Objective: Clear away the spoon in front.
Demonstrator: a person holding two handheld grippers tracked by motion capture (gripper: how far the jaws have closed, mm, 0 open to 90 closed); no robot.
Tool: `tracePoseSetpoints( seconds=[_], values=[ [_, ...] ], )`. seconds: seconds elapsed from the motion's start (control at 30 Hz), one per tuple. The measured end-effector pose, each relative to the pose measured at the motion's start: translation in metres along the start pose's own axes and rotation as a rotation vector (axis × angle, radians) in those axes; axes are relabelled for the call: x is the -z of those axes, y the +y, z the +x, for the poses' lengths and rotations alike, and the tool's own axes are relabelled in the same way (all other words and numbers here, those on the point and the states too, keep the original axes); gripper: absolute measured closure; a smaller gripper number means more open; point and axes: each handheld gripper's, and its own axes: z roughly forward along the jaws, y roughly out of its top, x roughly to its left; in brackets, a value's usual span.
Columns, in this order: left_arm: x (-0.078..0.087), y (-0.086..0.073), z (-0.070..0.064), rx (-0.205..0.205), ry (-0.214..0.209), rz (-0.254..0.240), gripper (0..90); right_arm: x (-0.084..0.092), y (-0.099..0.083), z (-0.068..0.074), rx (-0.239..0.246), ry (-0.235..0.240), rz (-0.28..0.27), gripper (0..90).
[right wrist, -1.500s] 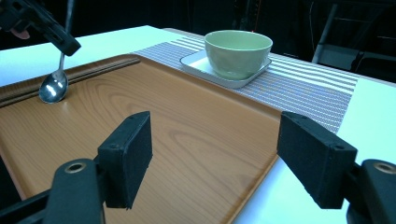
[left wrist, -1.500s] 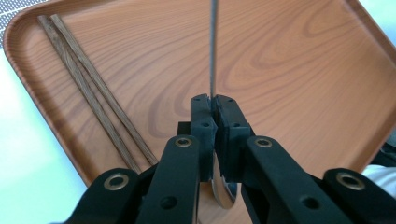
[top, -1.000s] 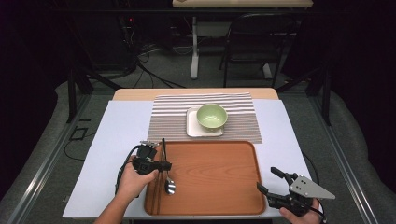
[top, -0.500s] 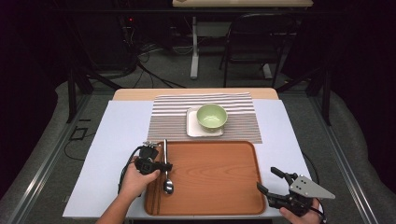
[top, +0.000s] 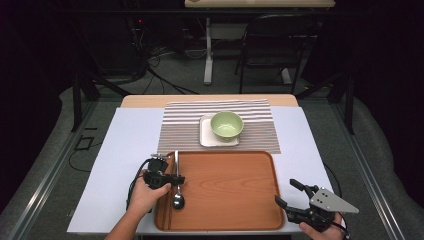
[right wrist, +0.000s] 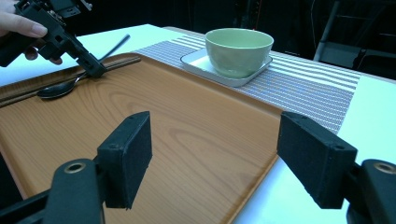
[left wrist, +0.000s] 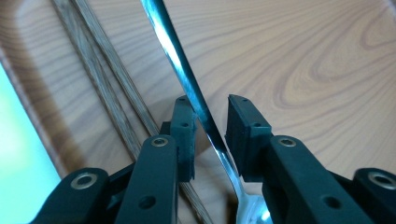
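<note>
Spoon (left wrist: 187, 74) between left claw (left wrist: 209, 122) pads (just opening), pointing down.

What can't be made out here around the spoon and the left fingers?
- Spoon: in the left gripper view its bowl is cut off by the bottom edge, behind the left gripper, whose fingers have just been opening, the handle between them.
- Chopsticks: both ends run out of the left gripper view.
- High view: chopsticks too thin to make out beside the hand.
- Right gripper: open wide over the tray, its near rim hidden.
</note>
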Motion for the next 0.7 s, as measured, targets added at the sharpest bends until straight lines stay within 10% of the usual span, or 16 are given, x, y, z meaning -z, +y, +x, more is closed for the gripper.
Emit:
tracePoseSetpoints(
  seconds=[0.7],
  values=[
    [-0.005,0.008,0.012,0.074,-0.002,-0.063,70.9,0.000,0.000,0.000,-0.003,0.003,0.005,26.4]
  ],
)
